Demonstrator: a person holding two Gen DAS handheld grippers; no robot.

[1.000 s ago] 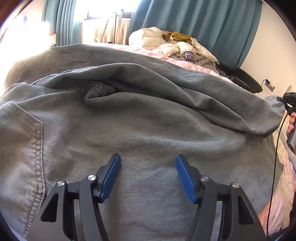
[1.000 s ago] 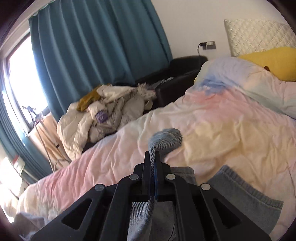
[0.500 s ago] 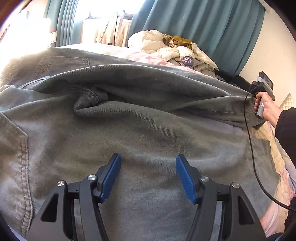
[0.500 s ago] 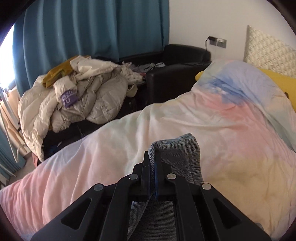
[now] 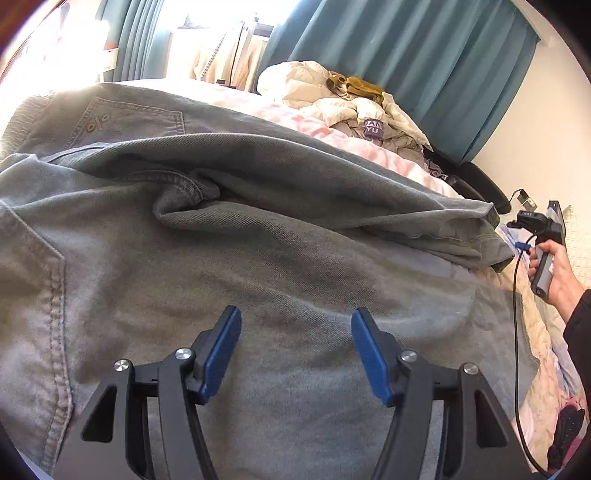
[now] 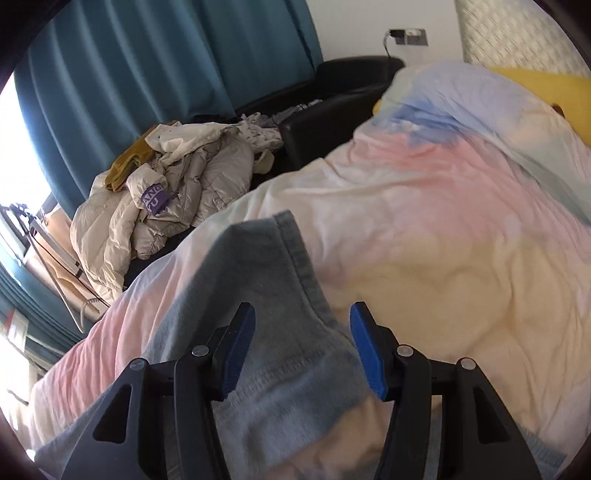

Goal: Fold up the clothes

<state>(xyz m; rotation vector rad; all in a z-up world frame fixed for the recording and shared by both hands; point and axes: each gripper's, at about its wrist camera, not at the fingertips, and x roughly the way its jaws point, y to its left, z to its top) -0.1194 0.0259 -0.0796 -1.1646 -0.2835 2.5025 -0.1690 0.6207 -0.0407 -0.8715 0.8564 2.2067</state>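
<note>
One pair of grey-green jeans [image 5: 258, 266] lies spread across the bed, filling most of the left wrist view: a back pocket [image 5: 122, 122] with a small rivet sits at the upper left, a long fold of denim runs diagonally from the middle toward the right, and another stitched pocket edge shows at the far left. In the right wrist view the hem end of a trouser leg [image 6: 266, 280] rests flat on the pastel duvet [image 6: 443, 229], its stitched cuff lying between and under the fingers. The left gripper [image 5: 295, 350] hovers over the broad denim with its blue-padded jaws spread wide, holding nothing. The right gripper [image 6: 302, 347] is likewise spread apart, the fabric lying loose between the pads and not pinched. From the left view, the person's right hand [image 5: 554, 273] is seen at the far right edge grasping the handle of the other device, a black cable [image 5: 517, 332] trailing down from it. Beyond the bed, a heap of cream puffer jackets [image 6: 170, 206] with a mustard garment on top lies on a black sofa [image 6: 332, 96], teal curtains [image 6: 147, 74] hang behind, and a yellow pillow [image 6: 546, 85] sits by the quilted headboard [image 6: 517, 33].
</note>
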